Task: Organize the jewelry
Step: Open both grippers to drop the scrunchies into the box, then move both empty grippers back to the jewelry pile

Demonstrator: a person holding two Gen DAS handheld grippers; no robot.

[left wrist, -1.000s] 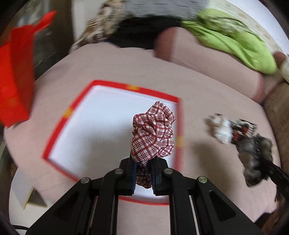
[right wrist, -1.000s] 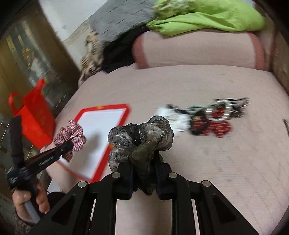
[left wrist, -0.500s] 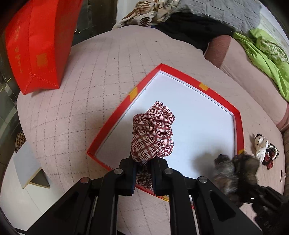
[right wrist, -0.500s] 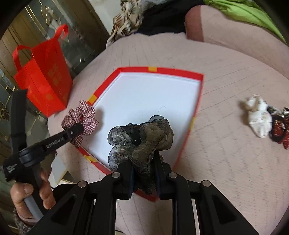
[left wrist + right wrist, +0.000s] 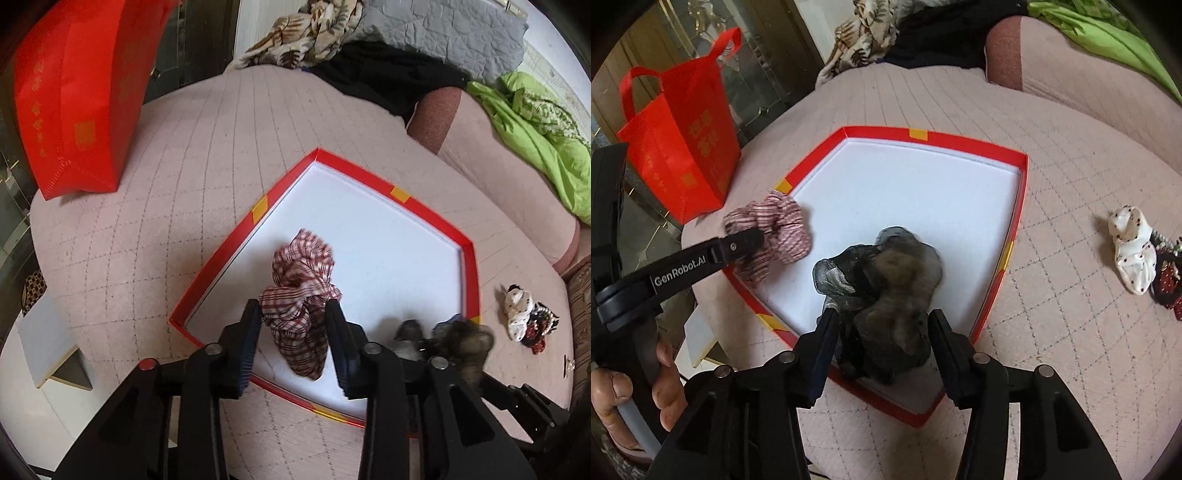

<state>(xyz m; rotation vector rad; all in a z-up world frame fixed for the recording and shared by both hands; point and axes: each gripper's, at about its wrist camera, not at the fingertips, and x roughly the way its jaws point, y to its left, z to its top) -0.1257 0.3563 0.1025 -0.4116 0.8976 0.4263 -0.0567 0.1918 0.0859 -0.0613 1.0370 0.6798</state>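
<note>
both claws opening over red tray [image 5: 221,254]: left gripper [image 5: 293,345] releasing plaid scrunchie [image 5: 301,291], right gripper [image 5: 882,345] releasing dark scrunchie [image 5: 886,288]; remaining pile [image 5: 1137,254] lies right, nearer right hand

White lettering reading "GenRobot.AI" runs along the black arm of the left gripper [image 5: 748,242], seen from the right wrist camera. It is the only wording that can be made out. The red bag [image 5: 685,155] standing on the bed carries gold printed characters and a small gold square on its side, seen in both views [image 5: 70,99], but they are too small and blurred to read.
</note>
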